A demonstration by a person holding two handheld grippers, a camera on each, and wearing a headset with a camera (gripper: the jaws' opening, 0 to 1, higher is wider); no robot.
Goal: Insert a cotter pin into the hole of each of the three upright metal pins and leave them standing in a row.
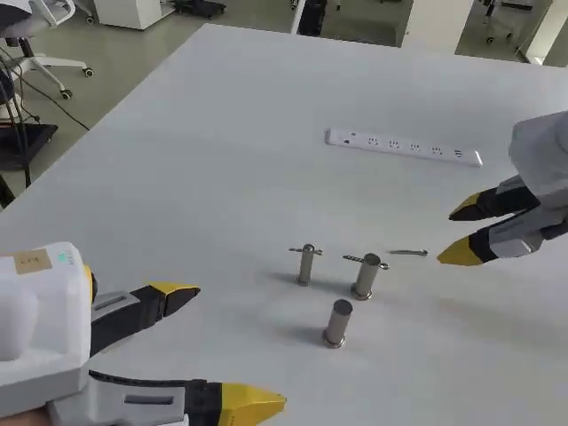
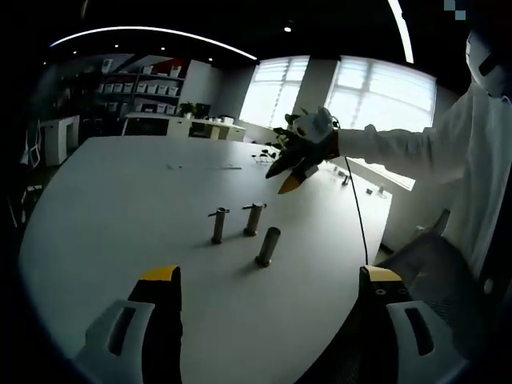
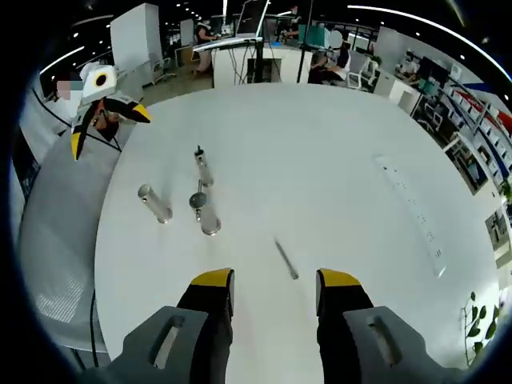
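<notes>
Lying on the table [image 1: 222, 133] just ahead of the right gripper [image 1: 448, 235], whose jaws are apart, a loose cotter pin [image 1: 408, 253] sits beside three upright pins [image 1: 366, 277]; the left gripper [image 1: 238, 346], also apart, hovers well off.

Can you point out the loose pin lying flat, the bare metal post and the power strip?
thin grey loose cotter pin [image 1: 408, 253], head view, mid-shaft.
bare upright silver metal pin [image 1: 337, 324], head view, its side.
long white power strip [image 1: 404, 147], head view, top face.
</notes>
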